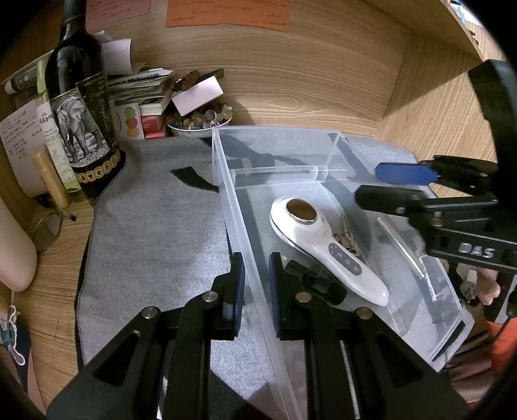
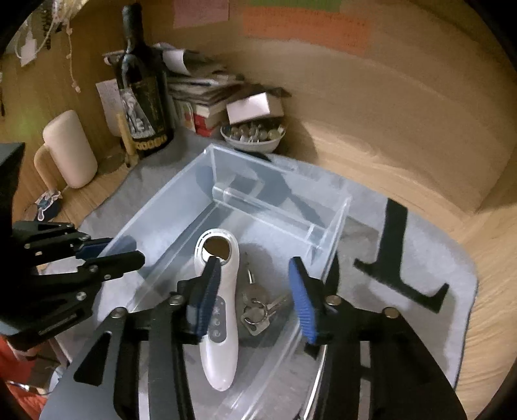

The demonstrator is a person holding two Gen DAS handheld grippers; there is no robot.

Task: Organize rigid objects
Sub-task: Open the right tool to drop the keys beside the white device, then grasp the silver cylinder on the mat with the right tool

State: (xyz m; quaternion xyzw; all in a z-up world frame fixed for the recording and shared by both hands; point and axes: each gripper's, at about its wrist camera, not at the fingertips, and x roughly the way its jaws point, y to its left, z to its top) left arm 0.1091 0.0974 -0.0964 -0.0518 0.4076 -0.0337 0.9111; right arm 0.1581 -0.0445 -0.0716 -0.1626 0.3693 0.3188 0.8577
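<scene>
Writing on orange notes (image 1: 226,14) illegible; wine bottle (image 1: 77,97) neck cut off at top edge; far wall blurred in right wrist view.

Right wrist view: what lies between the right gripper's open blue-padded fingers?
A bunch of silver keys on the clear plastic organizer box floor, beside the white handheld device; nothing gripped.

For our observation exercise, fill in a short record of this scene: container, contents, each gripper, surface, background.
container: clear plastic organizer, divided into compartments
contents: white handheld device and bunch of keys, side by side in the large compartment
left gripper: shut on the organizer's wall
right gripper: open above the keys, holding nothing
surface: grey mat
background: wine bottle, bowl of stones
</scene>
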